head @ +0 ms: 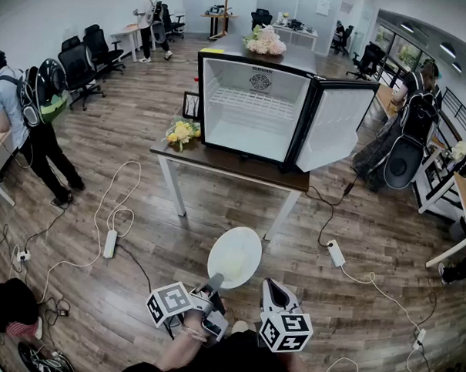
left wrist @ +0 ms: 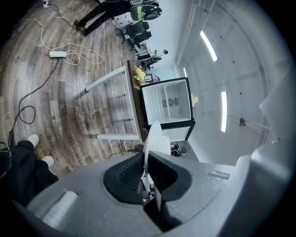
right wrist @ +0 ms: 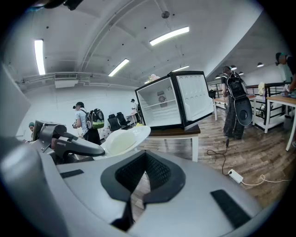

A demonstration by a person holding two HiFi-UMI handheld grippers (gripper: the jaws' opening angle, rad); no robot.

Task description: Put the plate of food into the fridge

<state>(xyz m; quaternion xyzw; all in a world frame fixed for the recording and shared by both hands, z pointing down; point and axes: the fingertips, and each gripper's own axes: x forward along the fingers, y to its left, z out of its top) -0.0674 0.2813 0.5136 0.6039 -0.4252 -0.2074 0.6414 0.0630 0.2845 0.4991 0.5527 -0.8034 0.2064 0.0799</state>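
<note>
The person's forearms are cut off by the bottom edge of the head view. The left gripper [head: 212, 282] has its jaws closed on the near rim of the plate [head: 234, 256]. In the left gripper view the plate [left wrist: 155, 139] shows edge-on as a thin white sliver pinched between the dark pads, and how deep the rim sits in them is hidden. The plate is held in the air above the floor [head: 139, 216], in front of the fridge [head: 256, 105] and well short of it. The food [head: 231, 260] on it is a pale mound, too washed-out to name.

The right gripper [head: 273, 289] hovers just beside the plate, on the side toward which the fridge's door [head: 336, 124] swings. Its own view shows the jaws pressed together with nothing between them.

Farther on, a white power strip [head: 336, 253] lies on the floor in front of the fridge, below the open door. The fridge stands on the tabletop [head: 219, 159] with its door swung wide, its white interior crossed by a wire shelf. Yellow flowers [head: 181, 131] sit on the tabletop just beside the fridge, on the side away from the door. A picture frame [head: 191, 105] behind them is partly hidden by the fridge wall. More flowers [head: 264, 42] rest on the fridge's top, too small to make out well.
</note>
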